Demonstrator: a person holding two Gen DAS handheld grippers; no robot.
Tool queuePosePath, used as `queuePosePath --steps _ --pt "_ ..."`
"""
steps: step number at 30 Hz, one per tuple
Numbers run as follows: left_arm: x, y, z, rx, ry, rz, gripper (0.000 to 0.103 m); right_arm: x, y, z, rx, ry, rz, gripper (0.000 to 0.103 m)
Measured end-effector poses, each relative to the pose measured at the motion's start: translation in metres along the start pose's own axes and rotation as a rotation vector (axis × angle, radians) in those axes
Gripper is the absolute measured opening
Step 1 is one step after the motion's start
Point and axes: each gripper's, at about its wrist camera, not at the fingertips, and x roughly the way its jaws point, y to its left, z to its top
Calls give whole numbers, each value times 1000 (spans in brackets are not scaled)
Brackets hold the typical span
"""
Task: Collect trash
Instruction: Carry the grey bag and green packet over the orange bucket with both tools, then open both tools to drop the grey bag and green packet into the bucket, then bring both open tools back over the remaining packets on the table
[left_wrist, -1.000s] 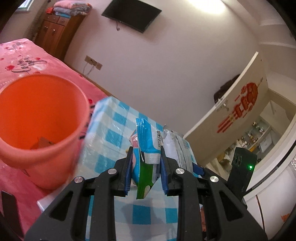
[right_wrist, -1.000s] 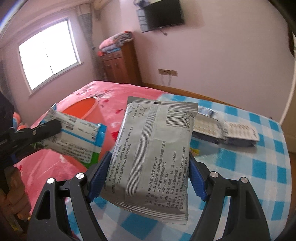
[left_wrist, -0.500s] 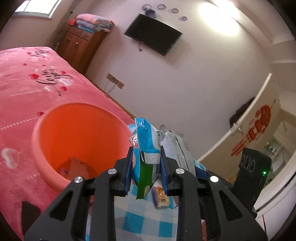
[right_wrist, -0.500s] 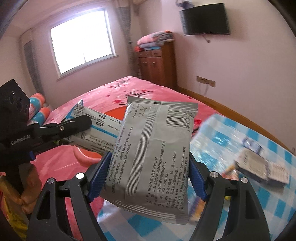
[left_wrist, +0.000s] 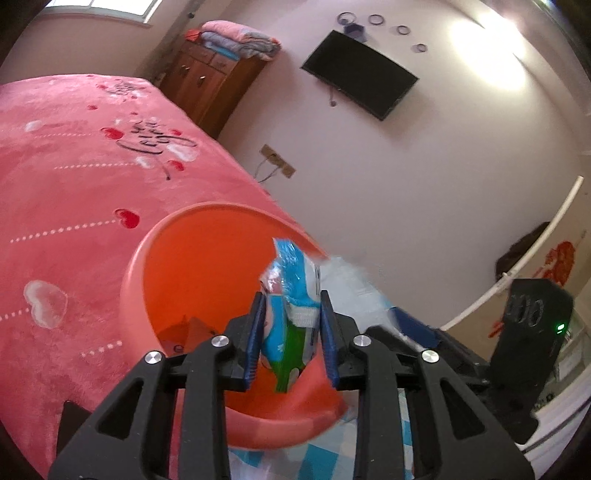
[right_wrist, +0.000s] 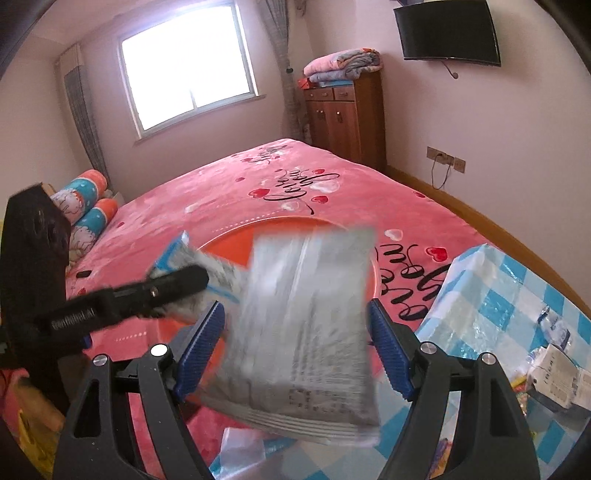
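Left of the orange bin (left_wrist: 207, 266), the bed (left_wrist: 74, 177) runs out of frame. Inside the bin we see brown scraps (left_wrist: 188, 328), hard to identify. Over its rim our left gripper (left_wrist: 291, 332) pinches a blue-green wrapper (left_wrist: 291, 314). Right of it, the grey pouch (right_wrist: 306, 325) is blurred between our right gripper's (right_wrist: 295, 339) spread jaws; whether they touch it, we cannot tell.

Looping black script among red hearts on the pink bedspread (right_wrist: 295, 192), not legible as words. Blurred print on the grey pouch (right_wrist: 306, 332), unreadable. Raised lettering along the left tongs' (right_wrist: 173, 284) black arm, too smeared to spell.
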Motion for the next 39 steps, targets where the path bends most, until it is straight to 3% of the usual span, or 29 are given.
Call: queuePosePath --steps 2,4,12,27,33,39 --pt "2 0 -3 3 -10 35 53 -2 -7 0 47 -16 17 92" --pt "1 -1 -3 14 -40 80 66 -8 -17 -1 96 -36 41 92" --pt "-3 -11 -8 48 -97 124 80 -40 -55 -24 202 -91 -32 93" --pt "-12 -73 -38 222 -166 106 90 -82 -92 -97 320 -105 -130 95" --pt "-18 -102 -62 304 -242 26 90 -99 -102 -120 340 -141 -185 96" --pt "-11 -134 -86 408 -240 12 90 -117 -119 -140 362 -179 -206 98"
